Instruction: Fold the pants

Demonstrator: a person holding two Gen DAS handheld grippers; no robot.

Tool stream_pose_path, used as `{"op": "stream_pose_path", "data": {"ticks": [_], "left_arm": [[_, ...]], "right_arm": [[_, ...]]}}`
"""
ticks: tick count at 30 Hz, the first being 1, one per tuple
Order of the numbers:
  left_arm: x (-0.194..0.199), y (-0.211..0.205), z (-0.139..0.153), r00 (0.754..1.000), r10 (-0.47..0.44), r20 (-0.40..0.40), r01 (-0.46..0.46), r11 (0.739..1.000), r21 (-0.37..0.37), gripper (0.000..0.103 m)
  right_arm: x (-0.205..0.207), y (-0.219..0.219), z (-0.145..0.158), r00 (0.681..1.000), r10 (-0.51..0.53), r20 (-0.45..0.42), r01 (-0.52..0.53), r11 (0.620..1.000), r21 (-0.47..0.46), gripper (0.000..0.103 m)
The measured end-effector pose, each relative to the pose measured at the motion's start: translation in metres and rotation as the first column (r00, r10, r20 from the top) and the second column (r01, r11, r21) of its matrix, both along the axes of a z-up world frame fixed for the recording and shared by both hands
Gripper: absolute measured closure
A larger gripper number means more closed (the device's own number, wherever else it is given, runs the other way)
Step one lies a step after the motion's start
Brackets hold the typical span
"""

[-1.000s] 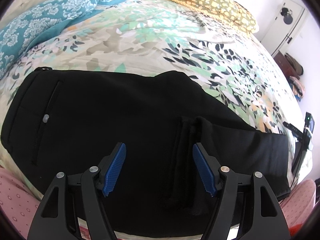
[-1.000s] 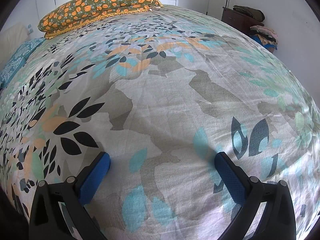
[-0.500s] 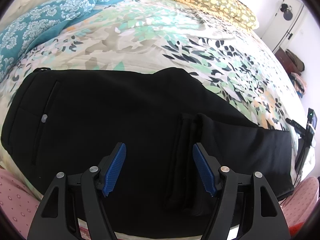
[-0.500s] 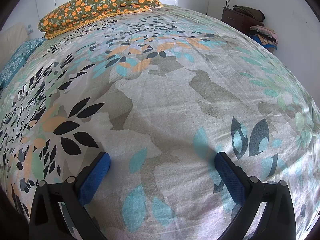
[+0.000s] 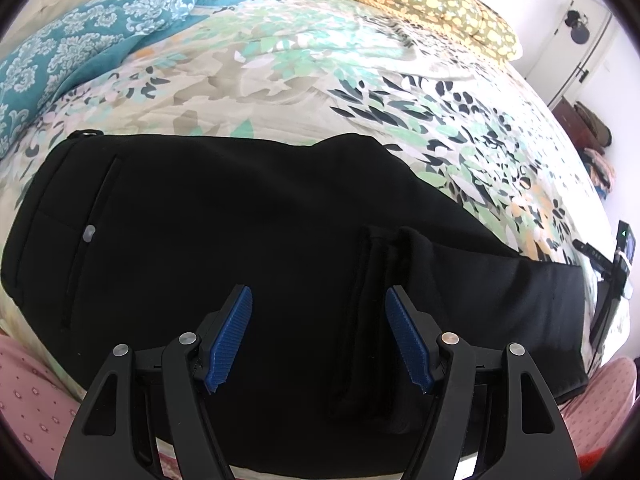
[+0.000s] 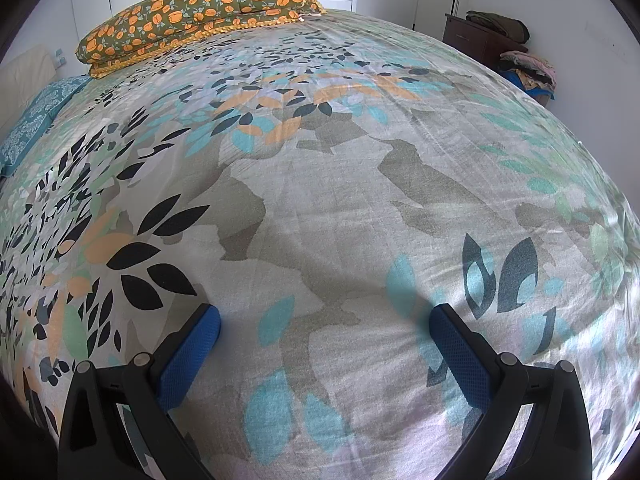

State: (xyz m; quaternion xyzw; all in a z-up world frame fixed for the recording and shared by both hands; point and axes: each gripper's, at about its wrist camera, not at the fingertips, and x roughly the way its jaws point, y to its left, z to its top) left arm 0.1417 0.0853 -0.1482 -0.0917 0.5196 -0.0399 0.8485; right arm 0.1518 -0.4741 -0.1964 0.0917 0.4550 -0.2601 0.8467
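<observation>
Left wrist view gives you the black pants [image 5: 224, 232] laid flat on the bed [image 5: 320, 92], near its front edge, with their long axis running side to side: waistband and a buttoned back pocket at the left, legs reaching to the right. Partway along the legs a fold stands up as a ridge. No brand or label on them can be read. Your left gripper [image 5: 318, 330] hangs just above the cloth, jaws spread and empty, the ridge just beside its right finger; whether the tips touch the fabric cannot be told. At the far right a small black device [image 5: 618, 256] bears tiny letters, too small to read.

In the right wrist view your right gripper [image 6: 324, 340] is spread wide with nothing between its fingers, over bare floral bedspread [image 6: 340, 200]; the pants do not show there. An orange-flowered pillow [image 6: 200, 24] lies at the far end.
</observation>
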Motion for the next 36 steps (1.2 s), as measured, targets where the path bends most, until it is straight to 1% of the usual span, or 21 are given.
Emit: {"op": "stream_pose_path", "data": {"ticks": [36], "left_arm": [[0.0010,0.0014,-0.0022,1.000,0.008,-0.011,-0.008,1.000,0.001,0.031]], "right_arm": [[0.0000,0.0000,0.0000,1.000,-0.001,0.000,0.001,1.000,0.000,0.000]]}}
